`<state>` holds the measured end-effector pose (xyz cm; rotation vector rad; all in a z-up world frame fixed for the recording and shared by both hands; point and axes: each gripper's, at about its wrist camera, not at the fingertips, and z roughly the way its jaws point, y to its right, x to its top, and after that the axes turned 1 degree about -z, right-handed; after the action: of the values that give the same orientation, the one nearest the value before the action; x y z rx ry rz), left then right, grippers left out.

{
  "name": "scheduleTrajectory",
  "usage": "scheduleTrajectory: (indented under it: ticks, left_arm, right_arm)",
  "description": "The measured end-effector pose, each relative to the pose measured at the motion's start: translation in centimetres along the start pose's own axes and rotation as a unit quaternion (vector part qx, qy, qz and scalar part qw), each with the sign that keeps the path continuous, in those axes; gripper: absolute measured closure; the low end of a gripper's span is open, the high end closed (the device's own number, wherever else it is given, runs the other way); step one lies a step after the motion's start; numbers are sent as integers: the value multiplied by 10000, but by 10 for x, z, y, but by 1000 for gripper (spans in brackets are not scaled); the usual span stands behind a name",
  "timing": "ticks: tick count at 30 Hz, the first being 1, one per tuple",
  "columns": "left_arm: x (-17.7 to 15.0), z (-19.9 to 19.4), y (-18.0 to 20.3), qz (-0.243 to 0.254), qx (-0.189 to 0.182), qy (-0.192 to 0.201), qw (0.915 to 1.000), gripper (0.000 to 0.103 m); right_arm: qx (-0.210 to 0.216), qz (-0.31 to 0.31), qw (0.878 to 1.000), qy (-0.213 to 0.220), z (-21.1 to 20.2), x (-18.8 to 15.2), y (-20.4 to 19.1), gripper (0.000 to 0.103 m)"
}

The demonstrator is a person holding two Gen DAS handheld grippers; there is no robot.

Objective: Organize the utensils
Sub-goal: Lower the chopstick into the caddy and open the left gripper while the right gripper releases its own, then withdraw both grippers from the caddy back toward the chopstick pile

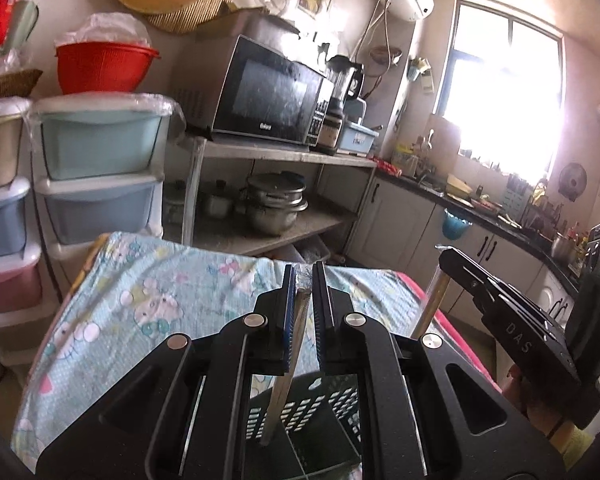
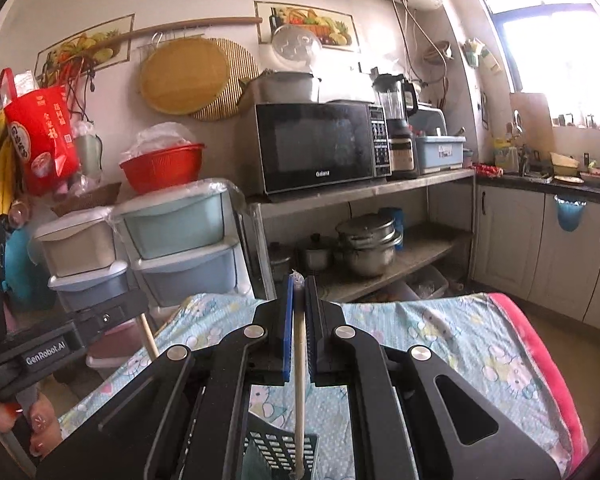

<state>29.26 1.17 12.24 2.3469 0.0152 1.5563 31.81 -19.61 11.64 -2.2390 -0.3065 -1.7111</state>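
Observation:
My left gripper is shut on a slim chopstick with clear wrap at its top. The stick hangs down into a black perforated basket on the cloth-covered table. My right gripper is shut on a pale wooden chopstick, whose lower end reaches the same basket. Each view catches the other tool from the side. The right gripper with its stick is at the right. The left gripper with its stick is at the left.
Pastel plastic drawers stand beyond the table's far left corner. Behind it, a metal shelf carries a microwave and pots. White cabinets run along the right. A pink blanket edge borders the table's right side.

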Motion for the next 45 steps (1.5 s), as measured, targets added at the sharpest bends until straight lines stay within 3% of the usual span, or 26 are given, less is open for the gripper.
scheduleTrajectory:
  ticks: [6,9,13,15,24,30,36,45]
  left_arm:
    - [-12,6,-9,-79,-15,-207,9998,97]
    - [-15,6,-12,-137,-10,-246,9996,97]
    - [-19,1,-12,-99,35,-252,9996,94]
    - [-20,-2,-14,-127,54,-253,9996,88]
    - [-23,-16,-25,-382,92,-270,9989,46]
    - [-23,-33,-33,-550,61,-140,9984,24]
    - [-25,-51,-36,-642,58,-9,9979,12]
    - [-34,-78,-42,-770,138,101,9969,11]
  right_arm:
    - [90,98,9997,-194,2,-11,-2,95]
    - [66,203,9994,-257,-1,-15,-1,72]
    - [19,304,9989,-366,-6,-19,2,63]
    - [24,375,9985,-393,-10,-22,5,57]
    - [-104,385,9982,-443,-26,-27,10,47]
    - [-189,454,9979,-427,-40,-29,17,41]
    - [-202,477,9979,-384,-58,-30,21,34]
    - [-176,359,9985,-376,-82,-35,12,32]
